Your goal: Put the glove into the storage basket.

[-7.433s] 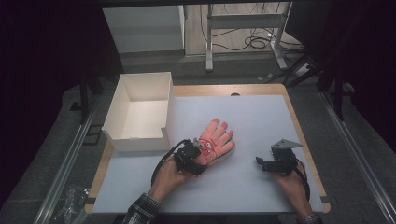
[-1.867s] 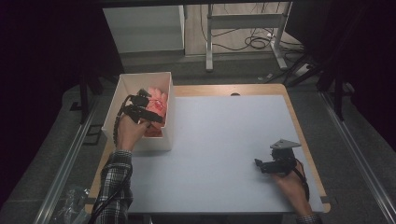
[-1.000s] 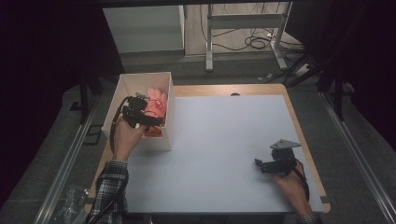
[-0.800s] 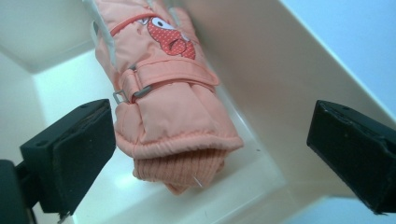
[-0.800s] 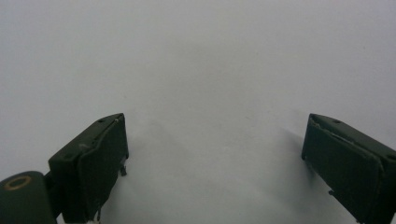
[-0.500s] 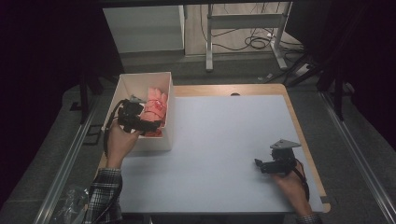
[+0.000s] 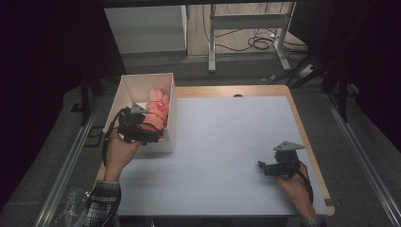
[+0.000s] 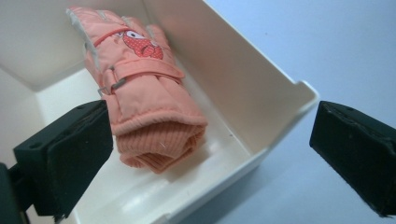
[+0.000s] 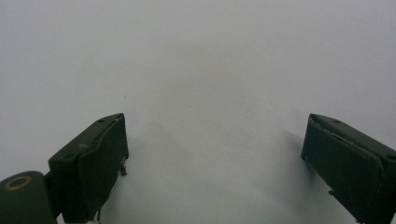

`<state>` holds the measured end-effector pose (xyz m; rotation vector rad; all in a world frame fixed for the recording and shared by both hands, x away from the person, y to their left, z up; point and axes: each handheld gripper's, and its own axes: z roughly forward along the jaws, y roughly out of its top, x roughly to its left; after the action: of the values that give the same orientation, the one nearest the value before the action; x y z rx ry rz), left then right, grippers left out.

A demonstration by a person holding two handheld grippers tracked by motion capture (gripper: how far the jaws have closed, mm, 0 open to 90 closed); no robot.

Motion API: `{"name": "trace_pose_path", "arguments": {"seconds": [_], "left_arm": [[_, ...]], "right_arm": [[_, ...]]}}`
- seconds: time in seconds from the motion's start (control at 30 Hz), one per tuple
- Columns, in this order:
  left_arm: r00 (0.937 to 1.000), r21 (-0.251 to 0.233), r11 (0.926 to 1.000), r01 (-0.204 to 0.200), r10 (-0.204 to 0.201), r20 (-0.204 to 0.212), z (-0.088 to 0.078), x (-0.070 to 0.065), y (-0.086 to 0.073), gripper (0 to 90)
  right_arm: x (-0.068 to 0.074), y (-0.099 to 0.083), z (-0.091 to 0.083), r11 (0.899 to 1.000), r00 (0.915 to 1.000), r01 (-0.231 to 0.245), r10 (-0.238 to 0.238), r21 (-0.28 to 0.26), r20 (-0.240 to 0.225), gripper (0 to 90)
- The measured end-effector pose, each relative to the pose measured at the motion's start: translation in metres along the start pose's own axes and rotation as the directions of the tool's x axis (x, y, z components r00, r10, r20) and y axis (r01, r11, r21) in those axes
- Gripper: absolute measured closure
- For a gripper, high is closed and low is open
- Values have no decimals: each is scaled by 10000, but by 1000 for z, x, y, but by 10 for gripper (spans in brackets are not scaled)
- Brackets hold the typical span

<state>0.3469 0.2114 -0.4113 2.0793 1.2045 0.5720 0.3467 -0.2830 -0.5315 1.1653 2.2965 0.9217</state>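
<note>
Left: the white box [image 7: 142, 101] at the table's left edge now holds the pink glove [image 8: 142, 88], which lay mid-table seconds ago; it rests along the right wall, knitted cuff toward the near end. The left gripper [image 8: 210, 144] has let go and drawn back over the near wall, jaws spread wide and empty, one inside the box, one outside; judged from this, the placing is done. The near rim [image 8: 243, 161] between the jaws is the edge to clear. Centre: the grey table [image 7: 222, 142] offers open room. Right: the right gripper [image 7: 265, 168] has stayed put near the table's right edge, jaws wide apart, empty.
</note>
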Motion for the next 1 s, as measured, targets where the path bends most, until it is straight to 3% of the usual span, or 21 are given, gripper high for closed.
{"name": "trace_pose_path", "arguments": {"seconds": [0.17,0.43,0.73,1.0], "left_arm": [[9997,-92,9999,-53,55,247,-6,-8,-9,0],[9939,-615,9981,-88,155,1090,-6,-30,-19,0],[9786,-899,9938,-656,817,1890,7,-65,-20,0],[9643,-983,9886,-1142,1341,2284,26,-92,-25,0]], "right_arm": [[0,0,0,10000,10000,24,-24,-14,-3,74],[0,0,0,10000,10000,24,-24,-15,3,74],[0,0,0,10000,10000,21,-21,-19,0,74],[0,0,0,10000,10000,23,-23,-15,3,74]]}}
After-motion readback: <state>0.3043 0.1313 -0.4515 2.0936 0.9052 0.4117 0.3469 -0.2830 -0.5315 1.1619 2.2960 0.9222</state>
